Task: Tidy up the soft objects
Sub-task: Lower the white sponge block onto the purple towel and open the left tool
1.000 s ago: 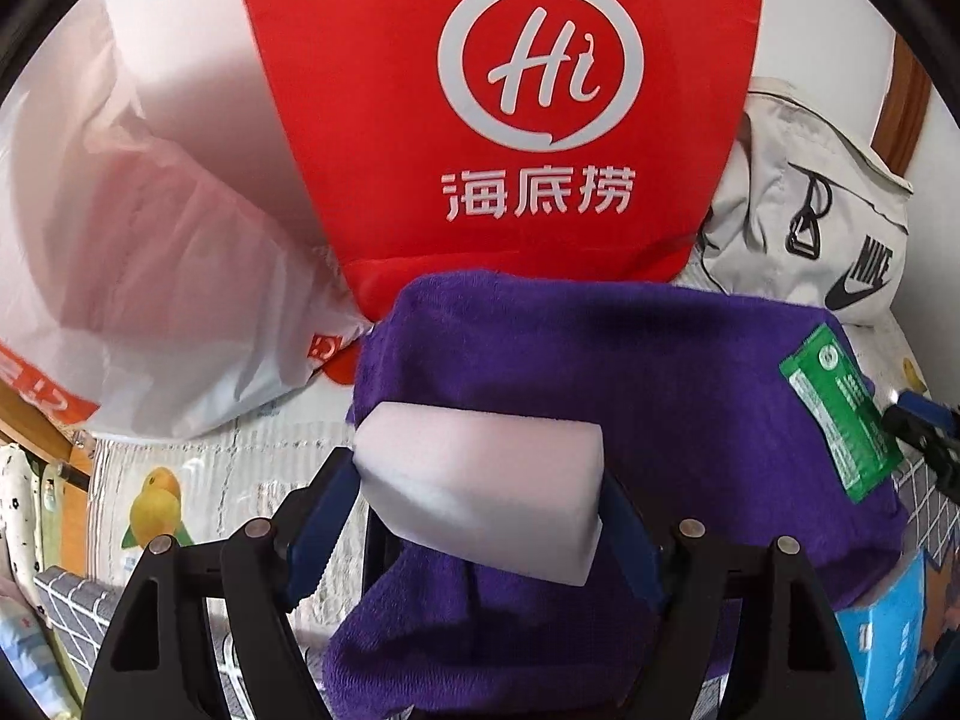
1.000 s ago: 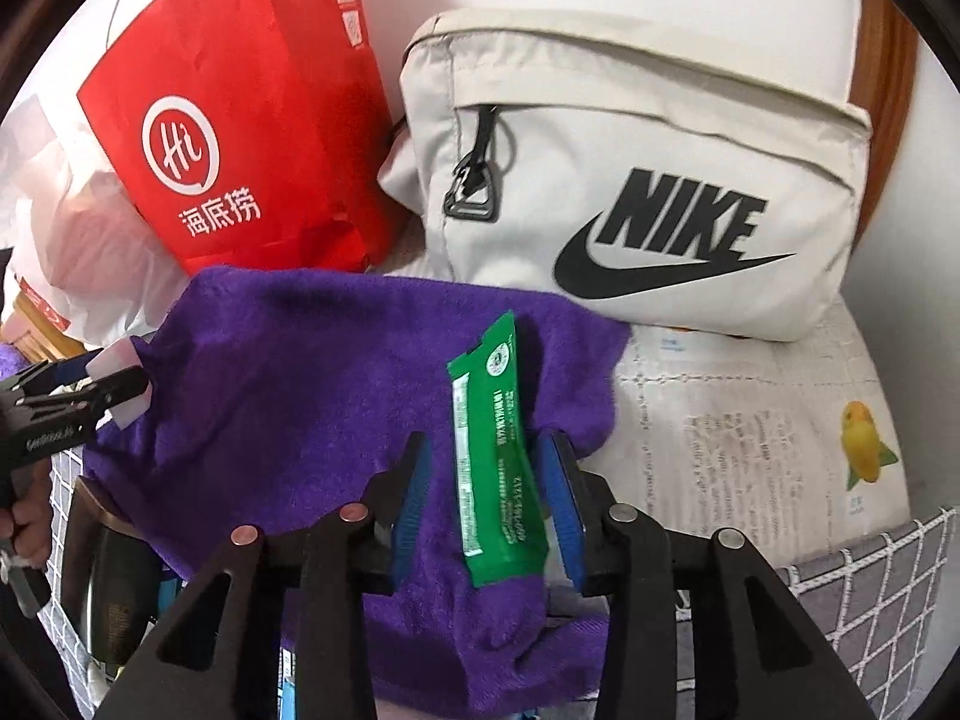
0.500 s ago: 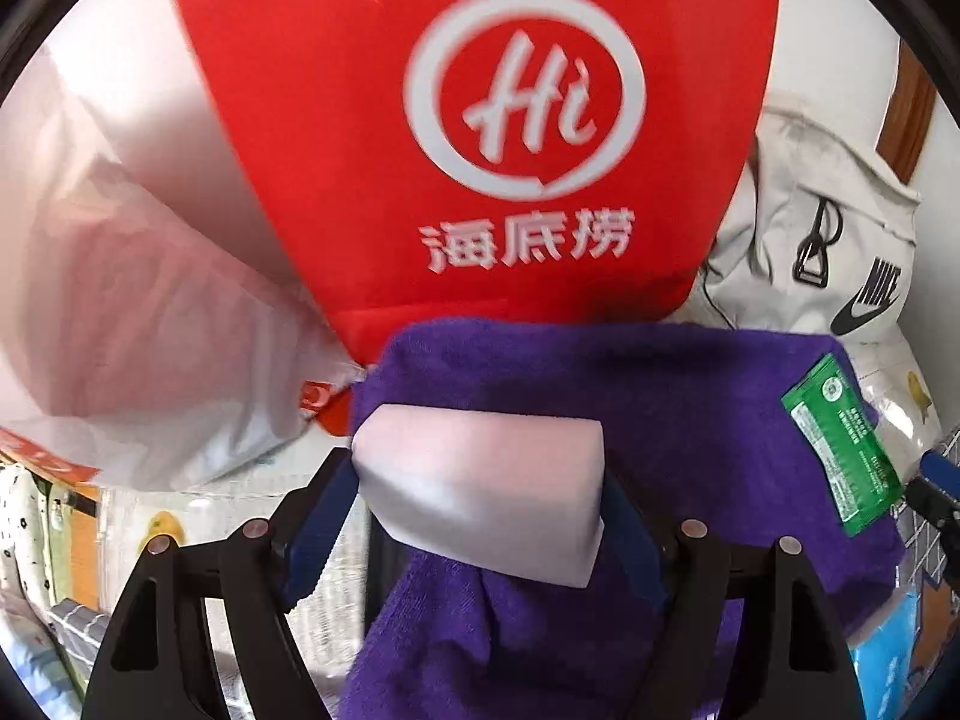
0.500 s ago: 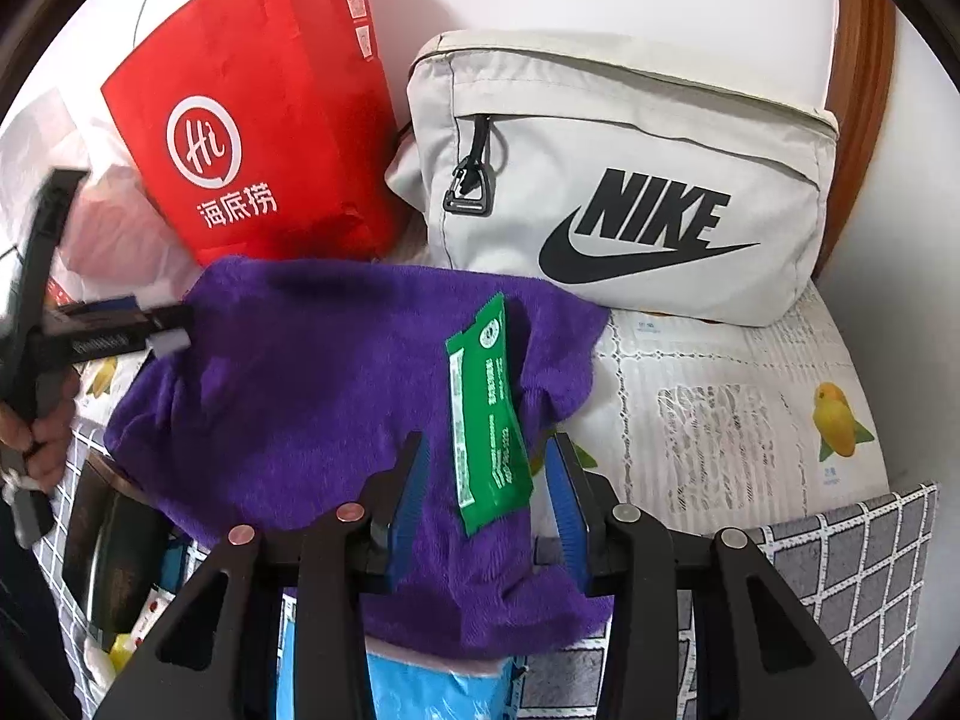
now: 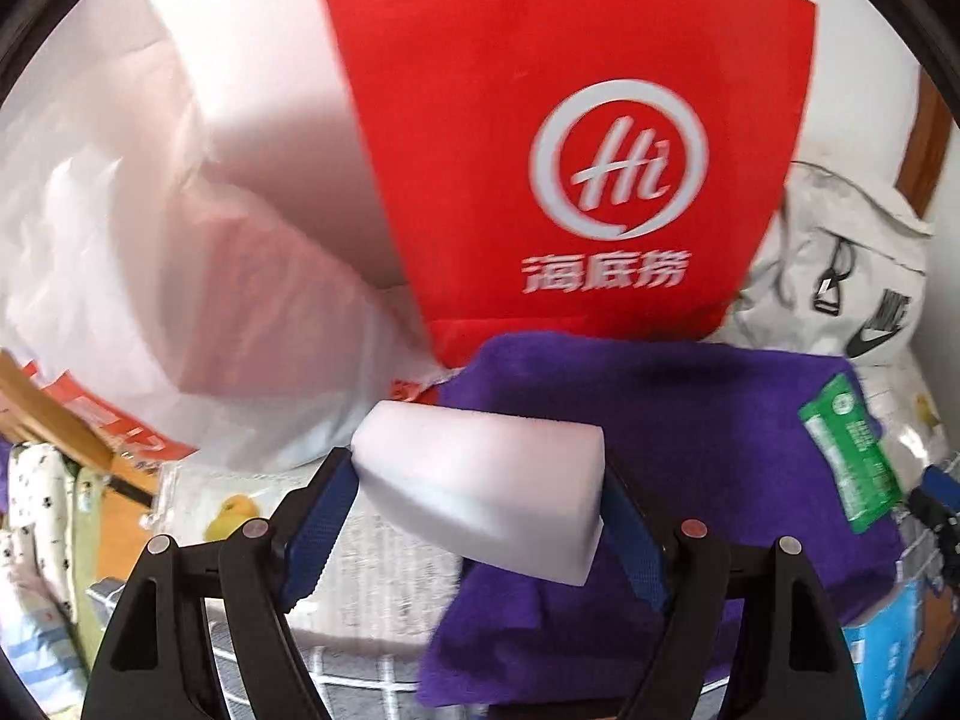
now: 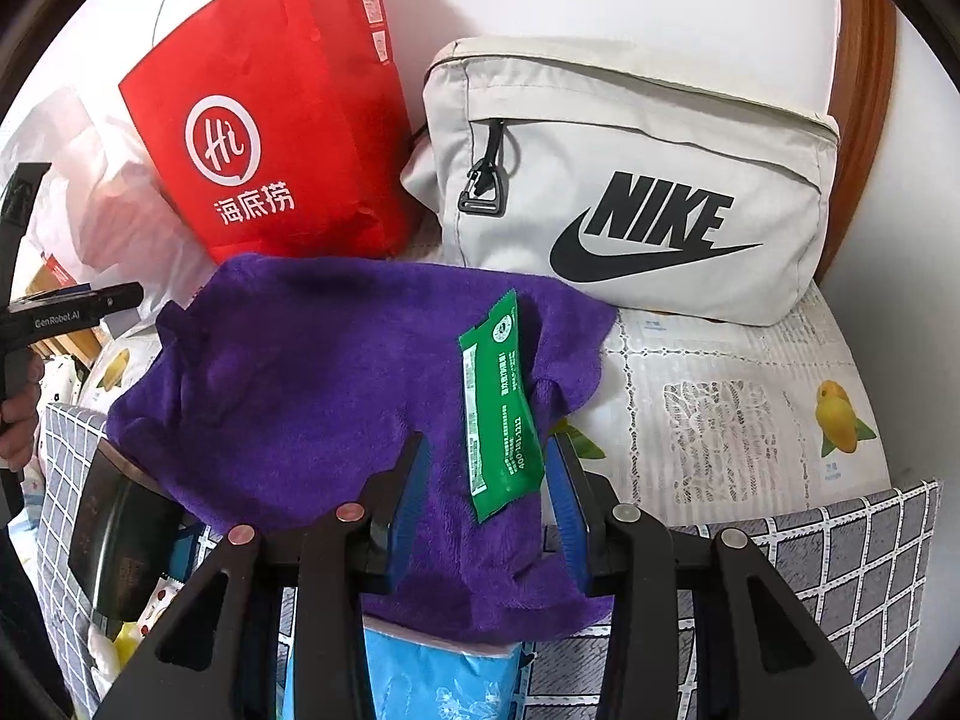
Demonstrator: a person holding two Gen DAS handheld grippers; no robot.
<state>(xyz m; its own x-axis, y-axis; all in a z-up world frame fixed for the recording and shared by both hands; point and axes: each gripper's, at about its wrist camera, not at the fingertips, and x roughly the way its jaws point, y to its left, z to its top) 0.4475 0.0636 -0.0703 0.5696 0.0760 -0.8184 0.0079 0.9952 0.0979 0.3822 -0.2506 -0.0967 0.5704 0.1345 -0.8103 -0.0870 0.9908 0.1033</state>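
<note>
A white sponge block (image 5: 480, 474) is clamped between the blue pads of my left gripper (image 5: 477, 480), held in the air in front of the red paper bag (image 5: 570, 150). The left gripper (image 6: 72, 312) also shows at the left edge of the right wrist view, in a person's hand. My right gripper (image 6: 486, 468) is shut on a bunched fold of the purple towel (image 6: 312, 372). A green packet (image 6: 495, 402) lies on that towel, its lower end between the jaws. The left wrist view shows the towel (image 5: 690, 420) and packet (image 5: 849, 456) at the right.
The red paper bag (image 6: 282, 138) and a beige Nike bag (image 6: 630, 180) stand against the wall. A white plastic bag (image 5: 150, 270) fills the left. A fruit-print cloth (image 6: 720, 390), a grey checked cloth (image 6: 840, 570), a blue packet (image 6: 432, 684) and a dark object (image 6: 120, 540) lie below.
My left gripper has risen with the sponge and swung left, so the red bag now sits further right in its view. The right gripper drew back a little, still holding the towel.
</note>
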